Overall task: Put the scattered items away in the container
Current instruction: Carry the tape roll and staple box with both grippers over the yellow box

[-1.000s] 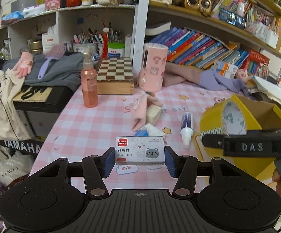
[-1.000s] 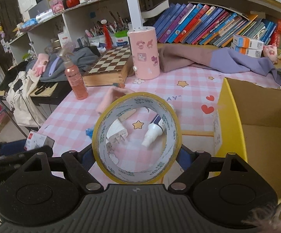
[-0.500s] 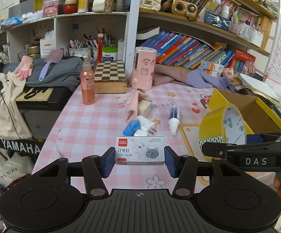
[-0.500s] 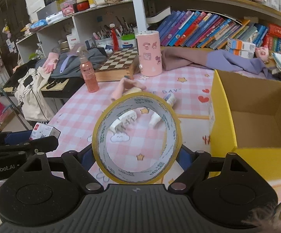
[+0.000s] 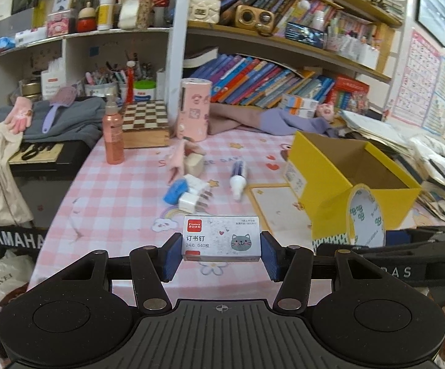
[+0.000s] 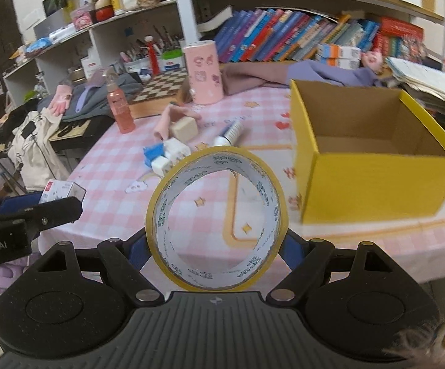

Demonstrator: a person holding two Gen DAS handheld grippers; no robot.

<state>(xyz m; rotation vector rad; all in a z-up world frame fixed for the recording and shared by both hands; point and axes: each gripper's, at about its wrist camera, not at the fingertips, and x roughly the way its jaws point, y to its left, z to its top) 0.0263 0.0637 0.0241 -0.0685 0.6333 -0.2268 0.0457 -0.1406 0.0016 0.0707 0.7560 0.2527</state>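
Box point(image 6: 373, 181): open-topped, right of both grippers, nearer right.
Right gripper point(image 6: 217, 246): clamps tape point(image 6: 217, 221).
Left gripper point(image 5: 220, 244): clamps staples point(image 5: 220, 238).

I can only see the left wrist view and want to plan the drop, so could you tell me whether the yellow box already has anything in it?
Observer: From the right wrist view the yellow box looks empty; only bare cardboard floor shows, though the near wall hides part of it.
Operator: Thank you. Is the tape roll seated squarely in the right gripper?
Observer: Yes, the tape roll stands upright on edge between the blue pads of the right gripper, its open centre facing the camera.
Operator: And does the left gripper show from there?
Observer: Only partly: the left gripper comes in from the left edge, with the staple box between its fingers.
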